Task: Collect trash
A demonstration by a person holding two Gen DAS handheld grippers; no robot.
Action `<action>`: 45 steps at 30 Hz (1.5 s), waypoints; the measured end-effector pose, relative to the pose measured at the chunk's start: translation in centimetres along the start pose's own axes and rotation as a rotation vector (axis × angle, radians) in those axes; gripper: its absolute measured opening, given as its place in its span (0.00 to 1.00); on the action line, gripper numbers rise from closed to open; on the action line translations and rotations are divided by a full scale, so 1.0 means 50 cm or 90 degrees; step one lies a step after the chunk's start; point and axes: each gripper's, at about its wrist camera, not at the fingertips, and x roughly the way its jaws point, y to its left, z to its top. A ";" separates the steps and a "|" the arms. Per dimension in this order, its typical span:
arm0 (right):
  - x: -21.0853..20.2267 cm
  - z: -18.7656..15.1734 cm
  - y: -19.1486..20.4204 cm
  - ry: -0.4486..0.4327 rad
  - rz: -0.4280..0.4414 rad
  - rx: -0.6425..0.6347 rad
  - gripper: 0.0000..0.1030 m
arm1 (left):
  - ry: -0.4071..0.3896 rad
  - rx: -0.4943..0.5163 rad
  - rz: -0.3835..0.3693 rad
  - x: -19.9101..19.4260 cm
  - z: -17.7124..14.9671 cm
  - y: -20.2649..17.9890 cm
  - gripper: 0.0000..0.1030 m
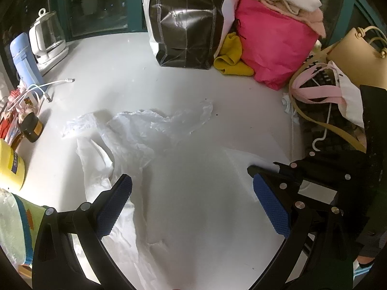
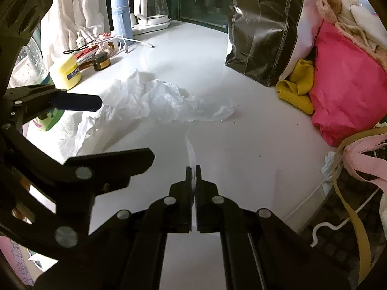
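Note:
A crumpled, see-through white plastic bag (image 1: 145, 125) (image 2: 154, 96) lies spread on the white table (image 1: 193, 217) (image 2: 241, 145). My right gripper (image 2: 193, 169) is shut on a thin white sheet (image 2: 190, 148) that stands edge-on above its fingertips. In the left wrist view a flat white sheet corner (image 1: 241, 160) lies by the right finger. My left gripper (image 1: 188, 176) (image 2: 125, 129) stands wide open over the bag's near end. Its blue pads (image 1: 113, 207) hold nothing.
A black bag (image 1: 186, 21) (image 2: 263, 24), a pink bag (image 1: 273, 43) (image 2: 346, 87) and a yellow cloth (image 1: 229, 58) (image 2: 297, 84) stand at the back. On the left are a kettle (image 2: 151, 4), a blue flask (image 2: 121, 14), cables (image 1: 46, 89) and jars (image 2: 67, 71). Bags with straps (image 1: 321, 94) crowd the right edge.

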 end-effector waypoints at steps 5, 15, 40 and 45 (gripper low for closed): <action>-0.030 0.004 0.008 -0.007 0.001 -0.003 0.04 | -0.007 -0.002 0.000 -0.025 0.000 -0.007 0.94; -0.117 0.019 0.052 -0.024 0.008 -0.009 0.03 | -0.040 -0.017 0.010 -0.129 -0.026 0.002 0.94; -0.380 0.017 0.436 -0.088 0.113 -0.145 0.03 | -0.135 -0.134 0.109 -0.564 -0.277 0.164 0.94; -0.397 -0.006 0.540 -0.087 0.160 -0.179 0.03 | -0.138 -0.167 0.152 -0.644 -0.372 0.209 0.94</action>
